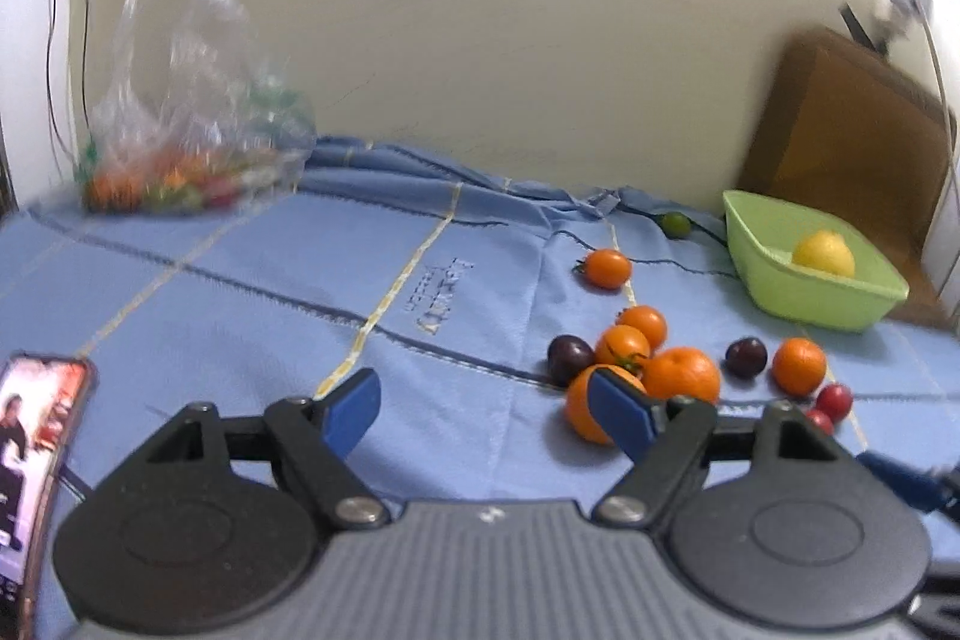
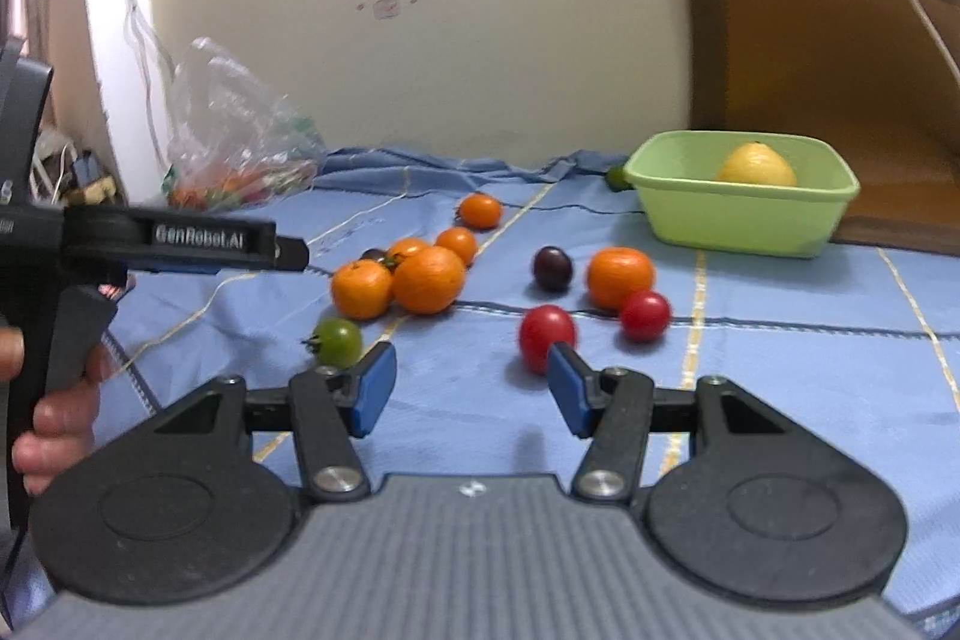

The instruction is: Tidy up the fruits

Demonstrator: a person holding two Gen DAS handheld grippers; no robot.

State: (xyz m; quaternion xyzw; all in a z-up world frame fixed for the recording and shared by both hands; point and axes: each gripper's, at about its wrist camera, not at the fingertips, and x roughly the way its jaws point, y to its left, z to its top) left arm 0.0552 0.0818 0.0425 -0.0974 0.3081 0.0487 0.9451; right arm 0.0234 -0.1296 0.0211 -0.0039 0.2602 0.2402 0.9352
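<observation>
Both of my claws hang over the blue cloth [image 2: 780, 376] with nothing between their blue pads. My left claw [image 1: 486, 415] stands wide; my right claw [image 2: 472, 388] is open too, a little narrower. A phone [image 1: 36, 466] lies at the left edge of the left view.

Just past my right claw lie a green tomato [image 2: 339, 340] and a red tomato [image 2: 546, 334], with a second red one [image 2: 645, 316] near an orange [image 2: 620, 277]. Farther on, two oranges [image 2: 429, 279] touch, with small orange tomatoes [image 2: 457, 244] and a dark plum [image 2: 552, 268] close by. In the right view my left hand [image 2: 54, 418] grips its claw's handle.

Beyond the scattered fruit stands a green tub [image 2: 744, 220] with a lemon [image 2: 757, 166] in it. A lime [image 1: 675, 224] sits just beside the tub. Far left, against the wall [image 2: 480, 10], slumps a clear bag [image 2: 240, 142] with more fruit inside, too blurred to tell apart.
</observation>
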